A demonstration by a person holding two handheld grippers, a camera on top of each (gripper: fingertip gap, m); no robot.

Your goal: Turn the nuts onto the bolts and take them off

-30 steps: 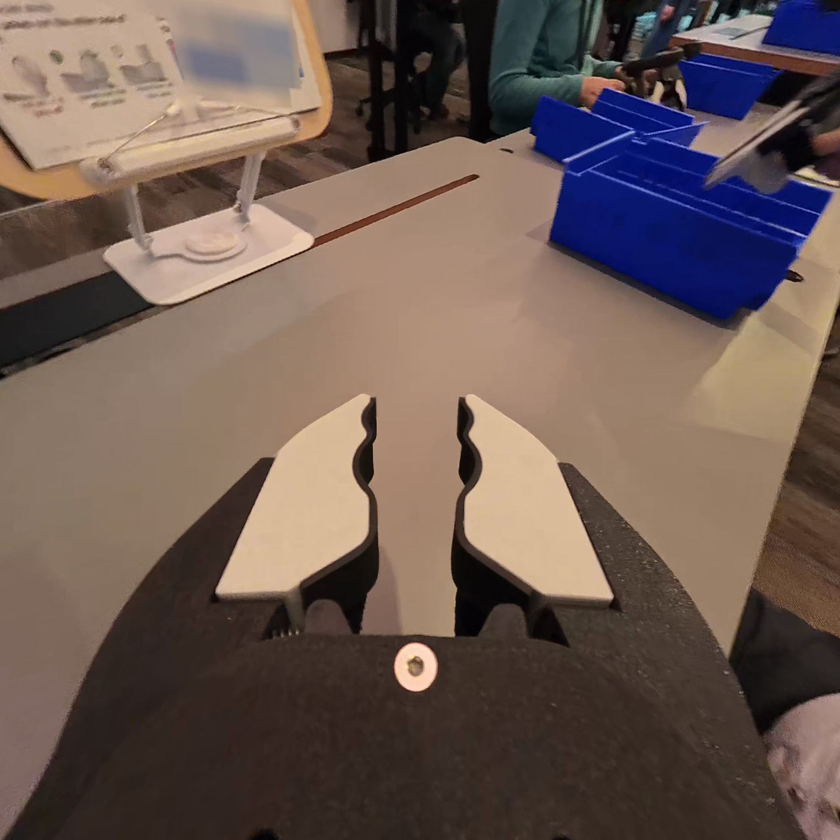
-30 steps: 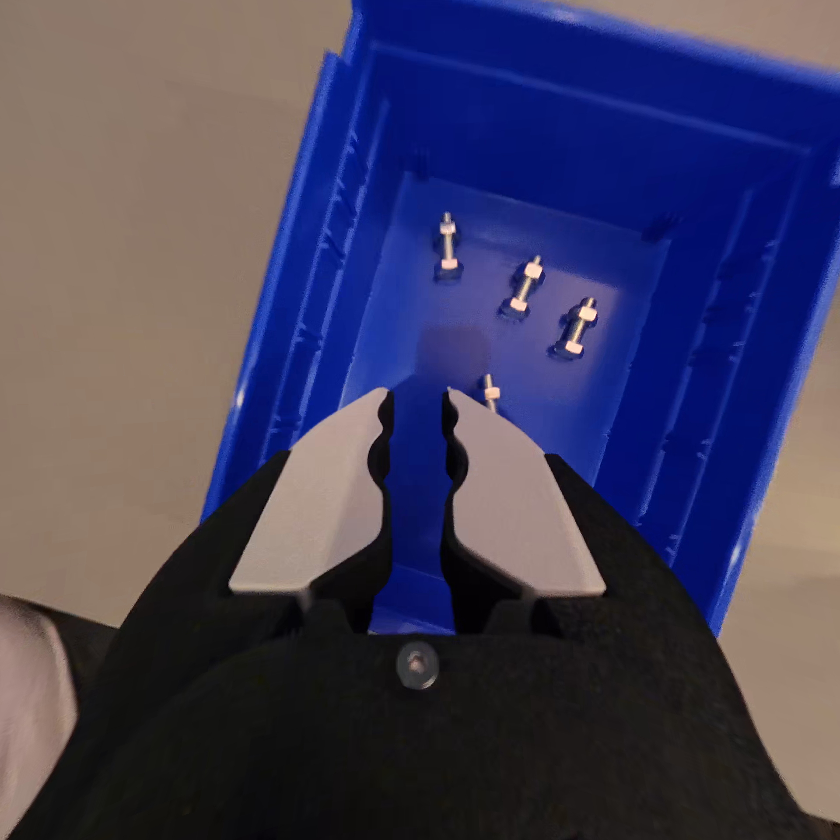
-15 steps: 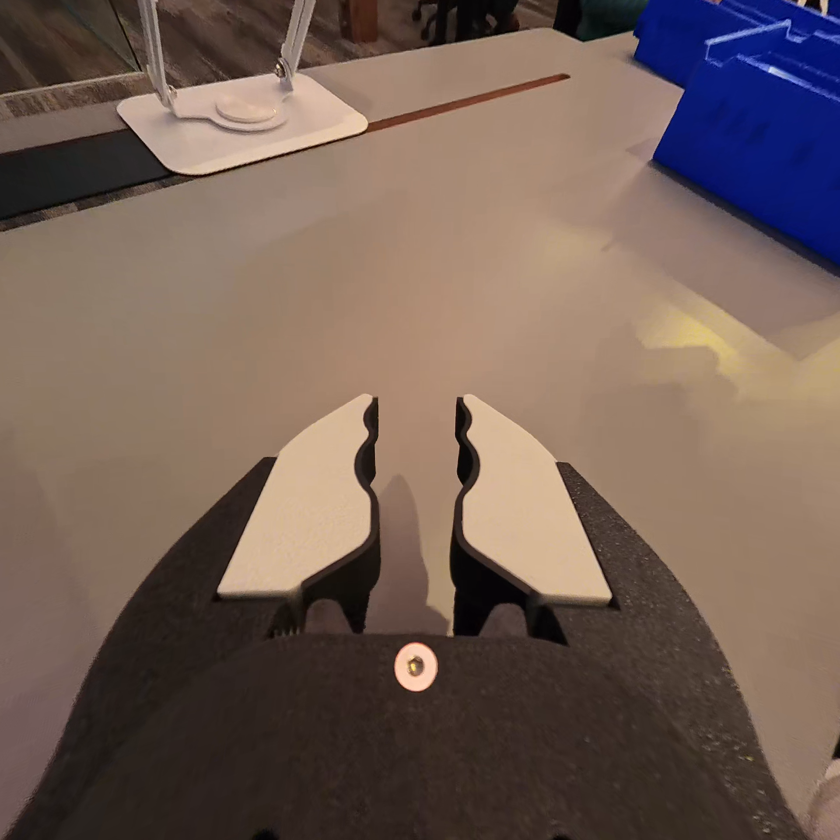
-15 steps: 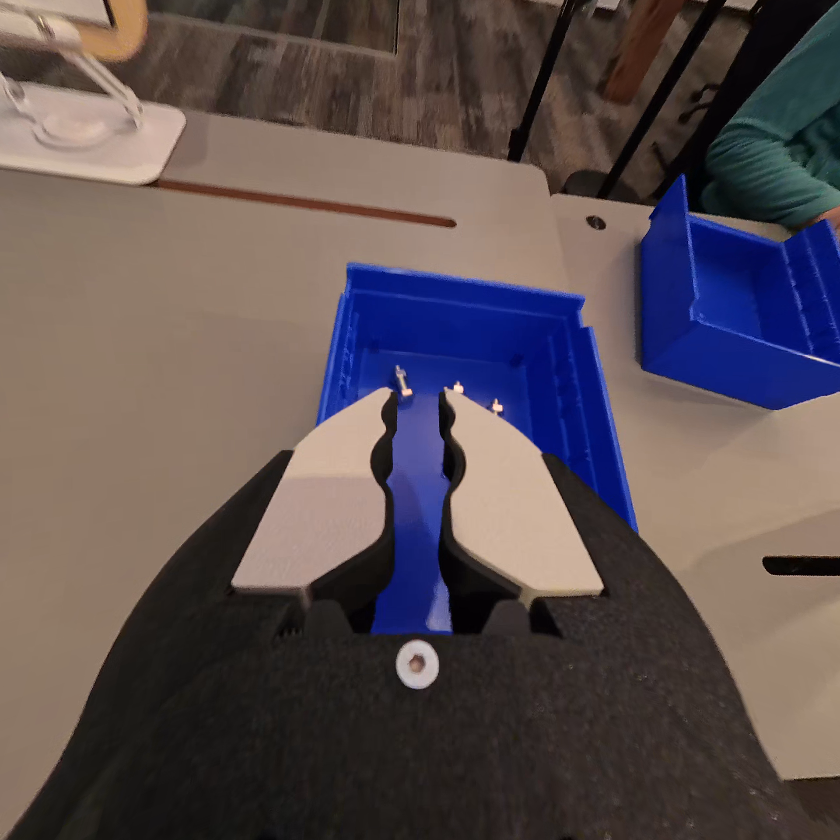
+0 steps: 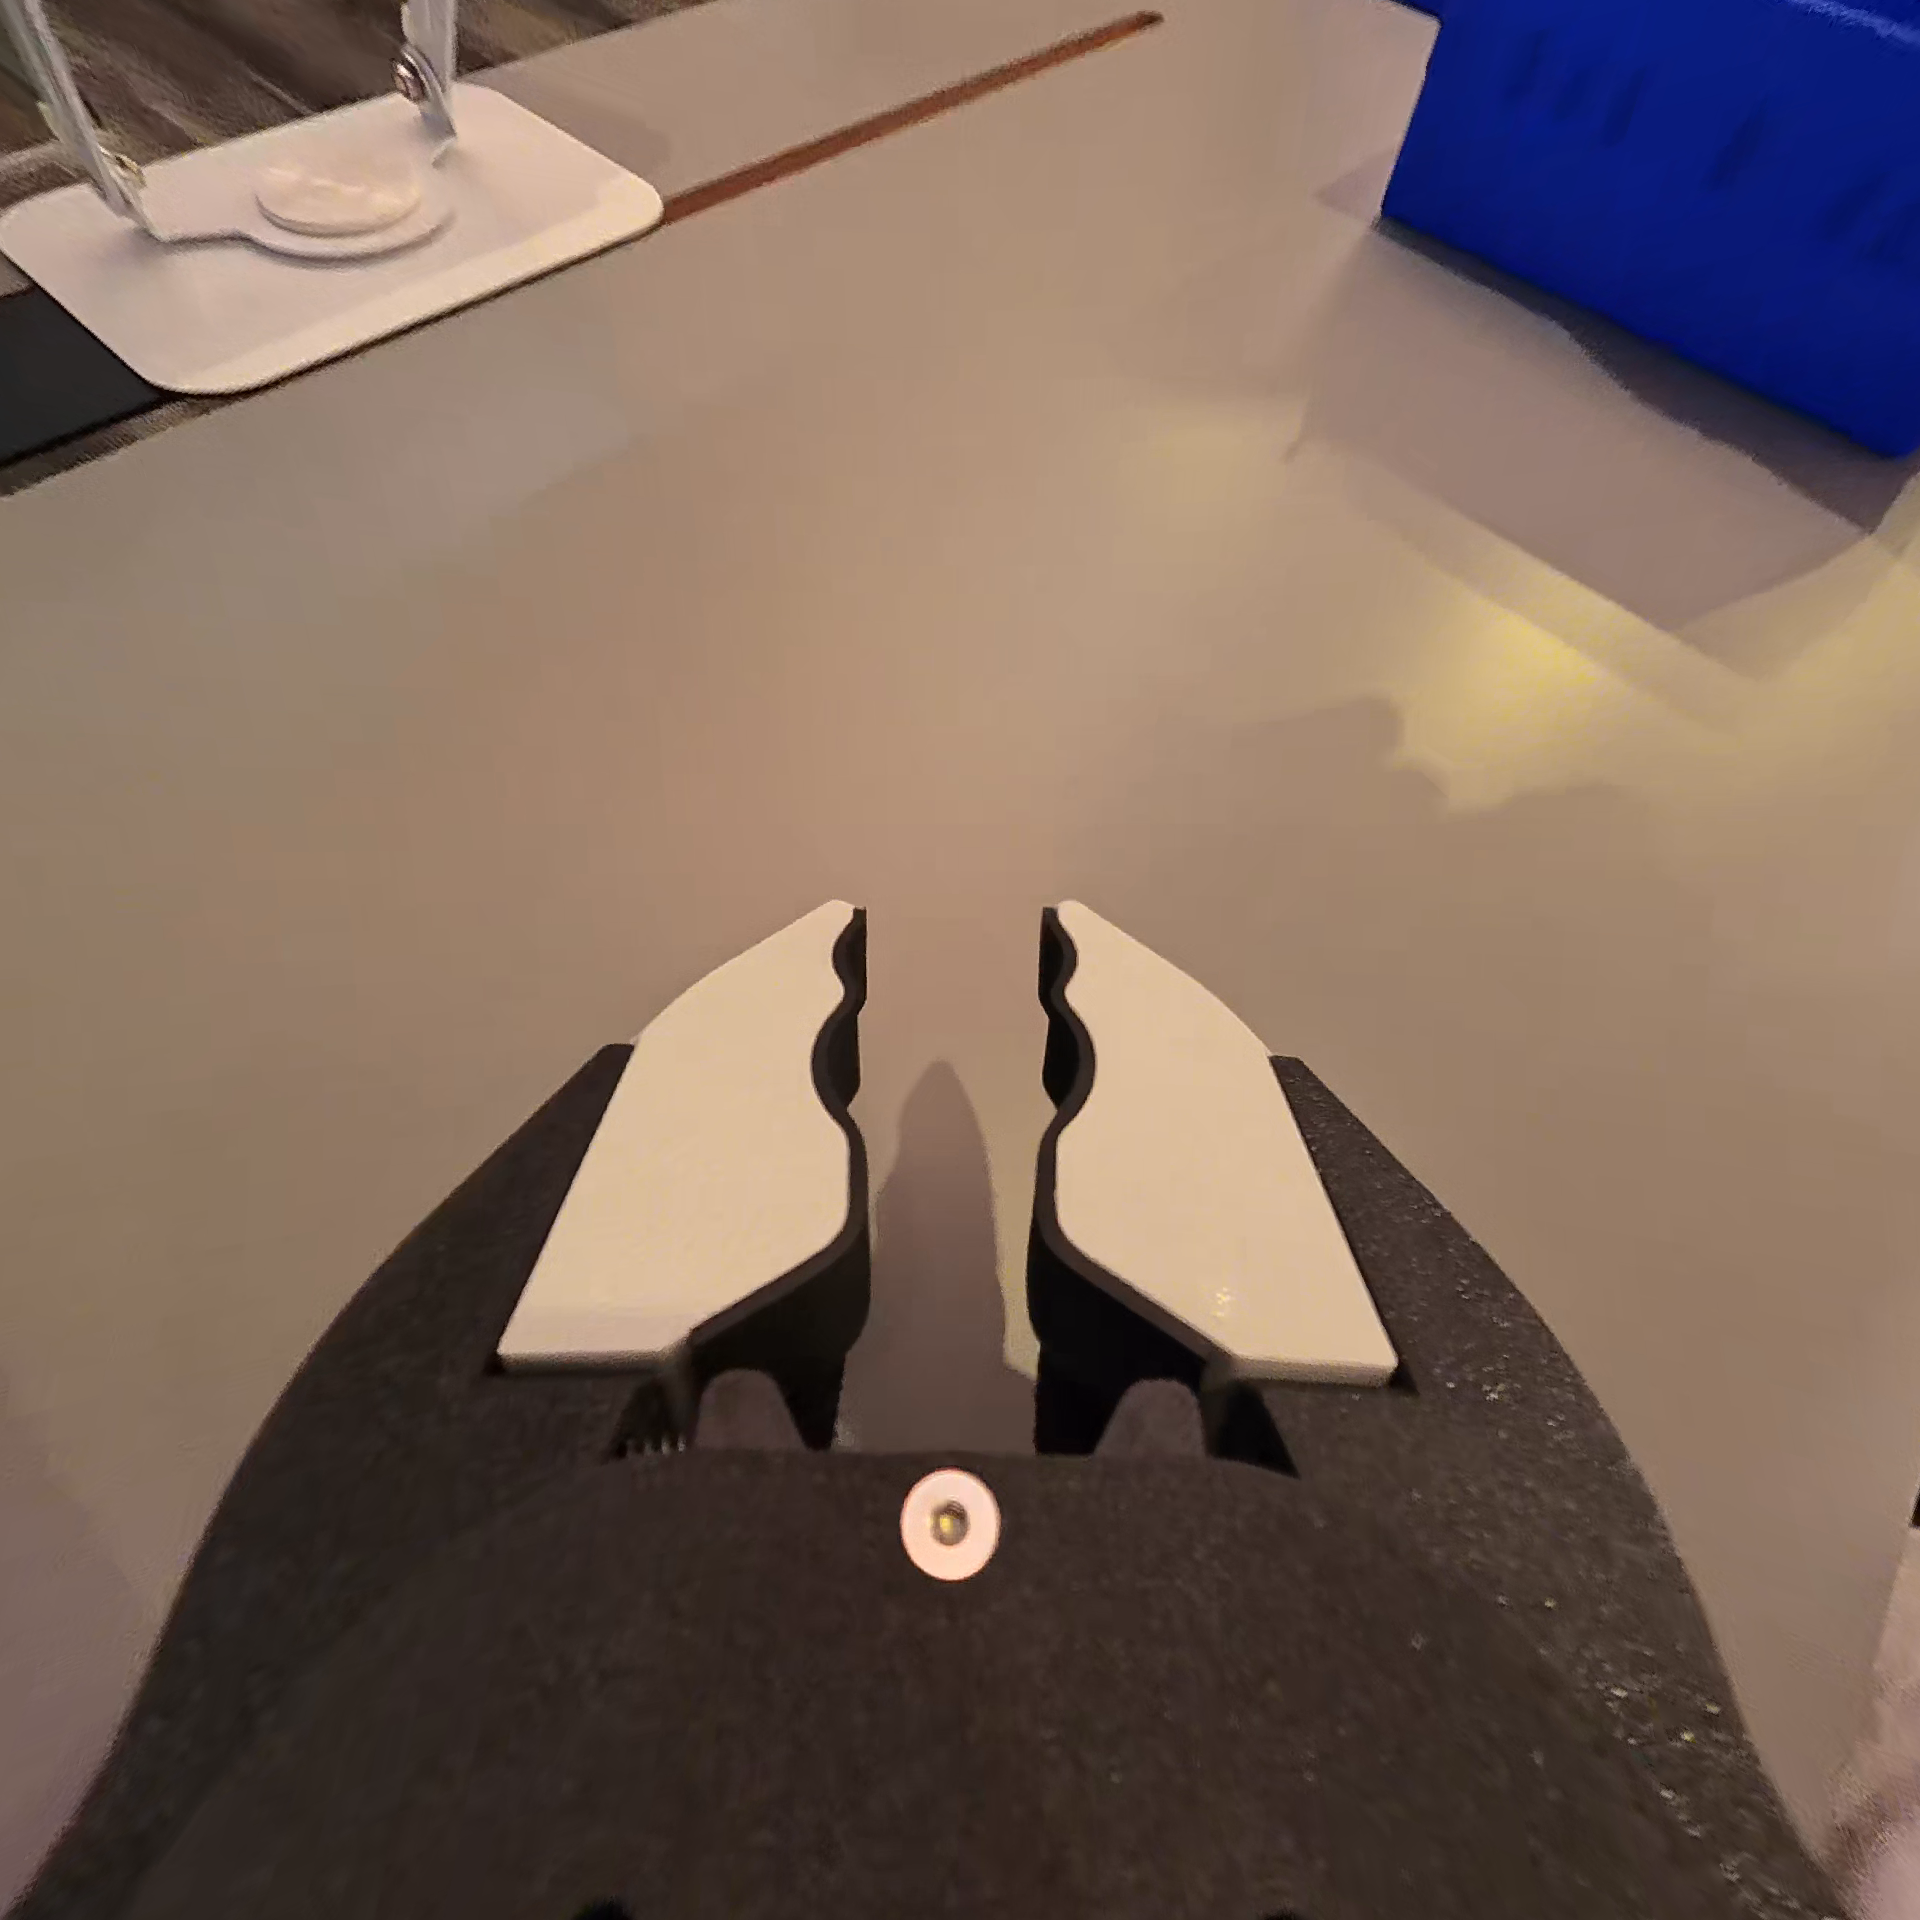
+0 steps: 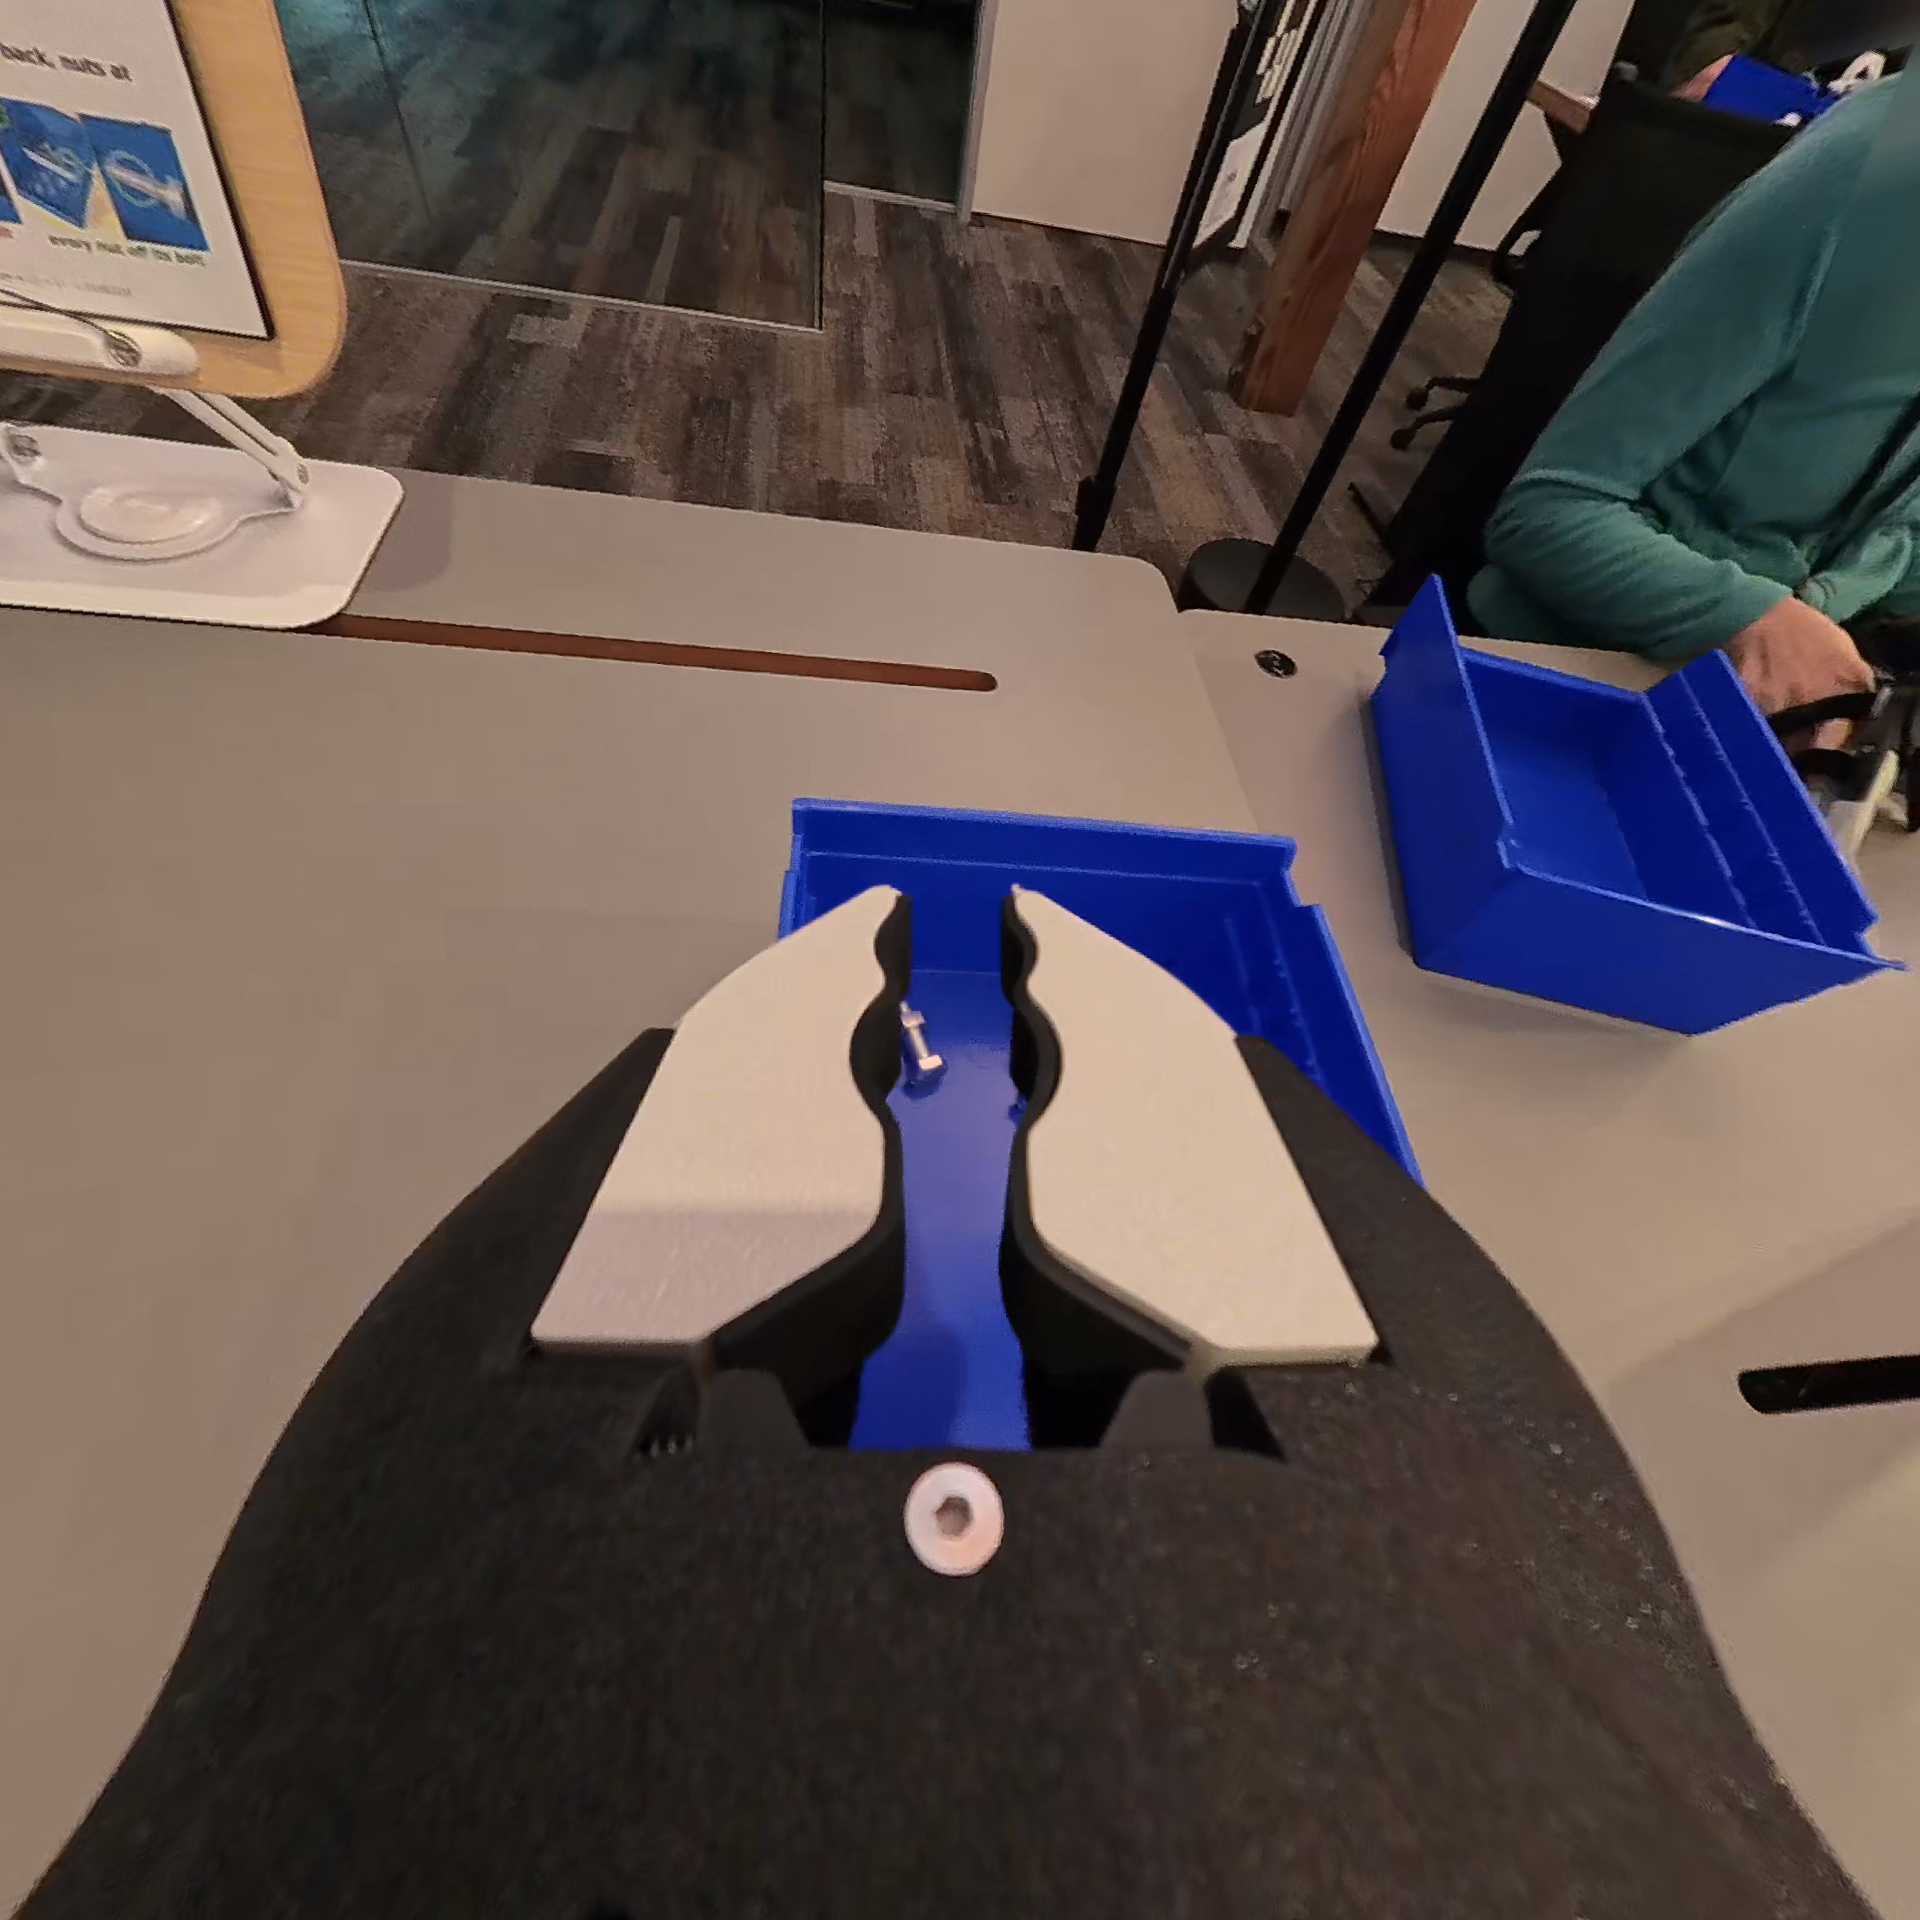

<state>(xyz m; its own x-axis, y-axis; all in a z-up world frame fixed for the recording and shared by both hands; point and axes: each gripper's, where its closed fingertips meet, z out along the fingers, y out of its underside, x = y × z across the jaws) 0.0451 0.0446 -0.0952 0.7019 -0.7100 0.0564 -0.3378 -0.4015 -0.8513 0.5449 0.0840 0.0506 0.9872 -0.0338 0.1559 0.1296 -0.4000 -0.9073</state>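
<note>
Over the open blue plastic bin your right gripper hangs parted and empty, lining up the small steel bolt at twelve o'clock, while your left gripper, equally agape, waits above bare grey tabletop.

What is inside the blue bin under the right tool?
One bolt with a nut lies on the floor of the blue bin. The right tool covers most of the floor, so anything else there is hidden.

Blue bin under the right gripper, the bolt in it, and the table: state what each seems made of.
Blue bin: likely moulded plastic with a slight gloss, judging by its even colour and ribbed walls.
Bolt: looks like bright metal, silvery with highlights; too small to tell the plating.
Table: smooth, matt grey top, perhaps laminate; the core is hidden.
</note>
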